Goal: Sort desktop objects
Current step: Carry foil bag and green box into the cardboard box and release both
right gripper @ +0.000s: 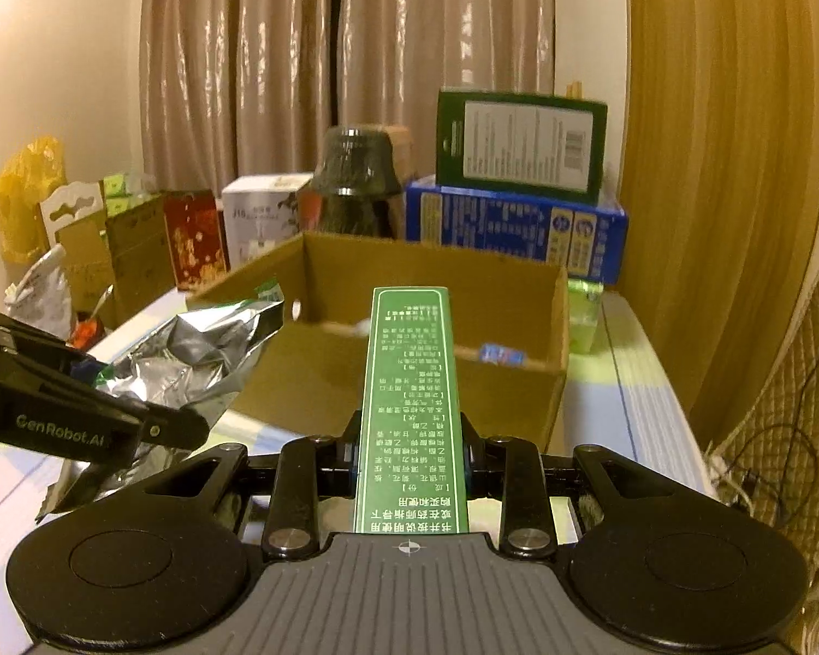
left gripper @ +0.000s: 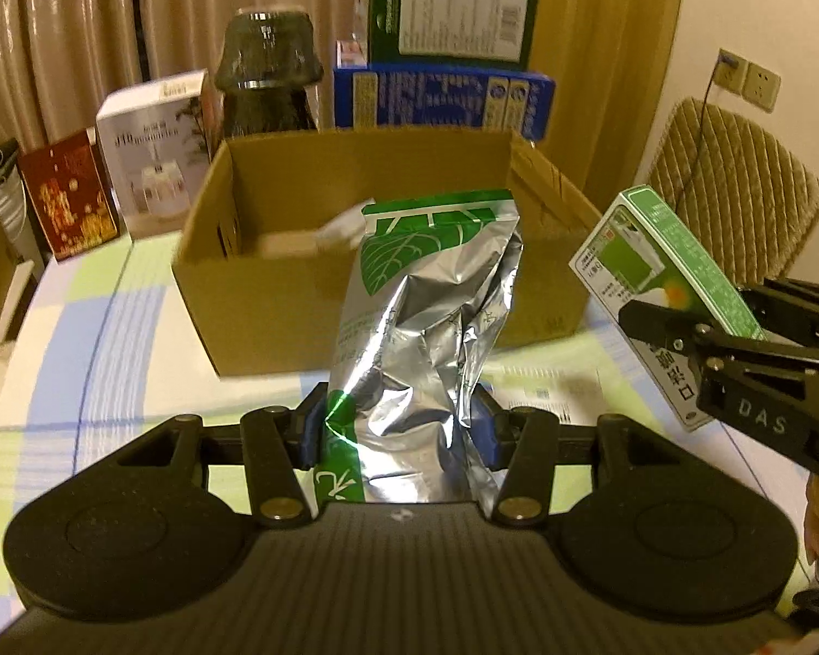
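My left gripper [left gripper: 398, 428] is shut on a crumpled silver foil pouch [left gripper: 431, 327] with green leaf print, held upright just in front of the open cardboard box [left gripper: 278, 300]. My right gripper [right gripper: 409, 458] is shut on a slim green medicine box [right gripper: 412, 409], lifted before the same cardboard box [right gripper: 518, 295]. In the left wrist view the right gripper [left gripper: 699, 322] holds the green box [left gripper: 655, 256] at the right. The right wrist view shows the left gripper [right gripper: 136, 382] with the foil pouch [right gripper: 202, 349] at the left. A few small items lie inside the box.
Behind the cardboard box stand a dark glass bottle [left gripper: 267, 54], a blue carton [left gripper: 442, 103] with a dark green carton [left gripper: 453, 16] on top, a white carton [left gripper: 153, 147] and a red carton [left gripper: 71, 202]. A printed paper sheet [left gripper: 551, 393] lies on the checked tablecloth [left gripper: 98, 338]. A woven chair [left gripper: 737, 191] stands right.
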The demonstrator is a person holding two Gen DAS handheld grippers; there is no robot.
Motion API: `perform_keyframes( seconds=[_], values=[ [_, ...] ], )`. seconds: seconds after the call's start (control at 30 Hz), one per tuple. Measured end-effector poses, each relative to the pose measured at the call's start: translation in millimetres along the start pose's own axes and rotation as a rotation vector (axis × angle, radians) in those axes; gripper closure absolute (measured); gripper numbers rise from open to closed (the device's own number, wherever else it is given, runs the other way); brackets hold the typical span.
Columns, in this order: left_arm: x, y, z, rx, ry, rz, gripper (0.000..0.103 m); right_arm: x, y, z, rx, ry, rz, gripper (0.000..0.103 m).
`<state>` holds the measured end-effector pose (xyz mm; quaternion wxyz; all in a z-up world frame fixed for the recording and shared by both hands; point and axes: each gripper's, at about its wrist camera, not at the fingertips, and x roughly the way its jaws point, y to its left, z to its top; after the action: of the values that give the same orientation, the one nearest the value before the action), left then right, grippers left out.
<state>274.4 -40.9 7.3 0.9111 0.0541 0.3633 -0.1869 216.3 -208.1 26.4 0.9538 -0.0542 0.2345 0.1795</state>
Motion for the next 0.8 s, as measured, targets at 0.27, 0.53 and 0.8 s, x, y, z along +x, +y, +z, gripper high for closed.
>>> perform_keyframes(
  seconds=[0.27, 0.53, 0.8],
  values=[
    [18, 8, 42, 0.042, -0.008, 0.007, 0.057, 26, -15, 42, 0.009, -0.004, 0.046, 0.075],
    [39, 26, 82, 0.084, 0.027, 0.049, 0.057, 61, -28, 88, -0.026, 0.0, 0.043, 0.075],
    [56, 35, 115, 0.087, 0.026, 0.056, 0.056, 95, -35, 102, 0.004, 0.041, 0.035, 0.075]
  ],
)
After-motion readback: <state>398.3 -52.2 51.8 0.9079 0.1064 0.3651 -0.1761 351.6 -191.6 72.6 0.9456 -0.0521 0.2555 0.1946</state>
